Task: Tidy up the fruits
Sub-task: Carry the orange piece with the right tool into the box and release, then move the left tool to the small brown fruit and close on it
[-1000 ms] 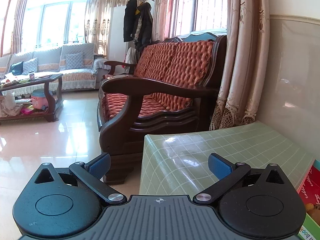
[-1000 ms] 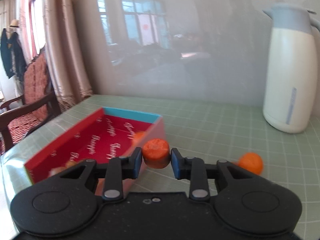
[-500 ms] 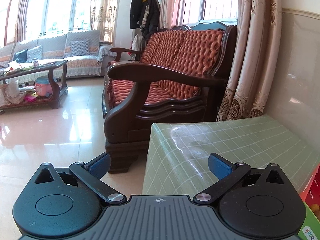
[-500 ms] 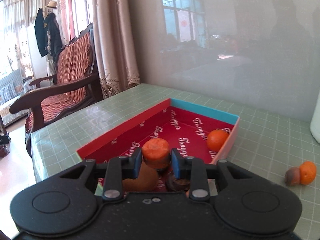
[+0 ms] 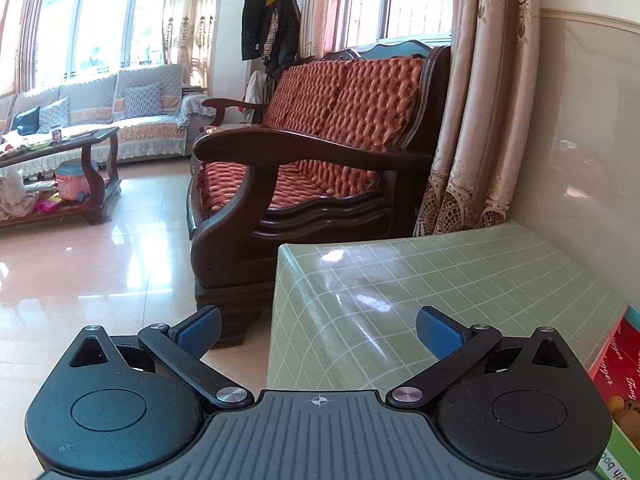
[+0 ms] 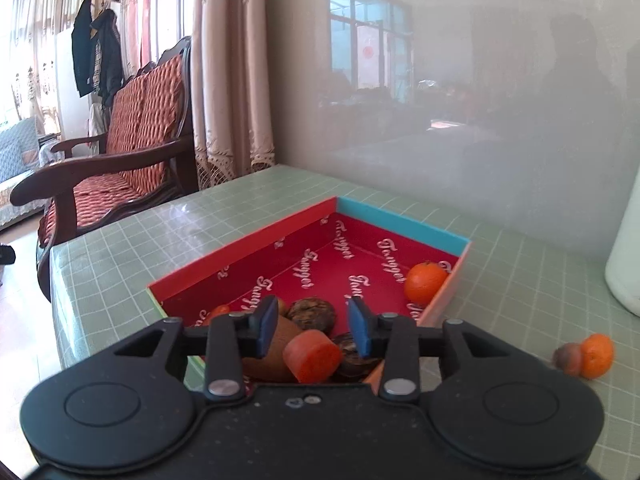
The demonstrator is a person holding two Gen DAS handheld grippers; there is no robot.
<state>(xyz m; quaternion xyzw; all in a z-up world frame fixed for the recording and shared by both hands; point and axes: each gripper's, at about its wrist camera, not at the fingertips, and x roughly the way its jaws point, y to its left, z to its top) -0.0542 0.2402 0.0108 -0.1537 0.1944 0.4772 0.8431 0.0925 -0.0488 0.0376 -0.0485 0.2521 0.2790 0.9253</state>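
Your right gripper held the orange carrot chunk clamped half a second back; its jaws have just been opening and now stand apart. The chunk sits below and between the blue pads, neither pad pressing on it. It lies over the near end of the red box, on top of the brown fruits; can't tell if it has fully settled. View of the box is about the same as half a second ago; a second ago you were off to its right side.

Your left gripper is spread wide with nothing between its jaws, over the corner of the green tablecloth, same as before. The box edge shows at the far right of that view.

Box contents: a tangerine at the far right wall, a dark wrinkled fruit near the middle front, a tan-brown fruit under the left pad, another dark one by the right pad, and a small orange bit at the left, partly hidden.

Outside the box, on the cloth at right: a second tangerine touching a dull brownish fruit.

The chunk is a short cylinder, tilted, its cut face turned up and toward the camera, its axis running roughly away and down into the box.
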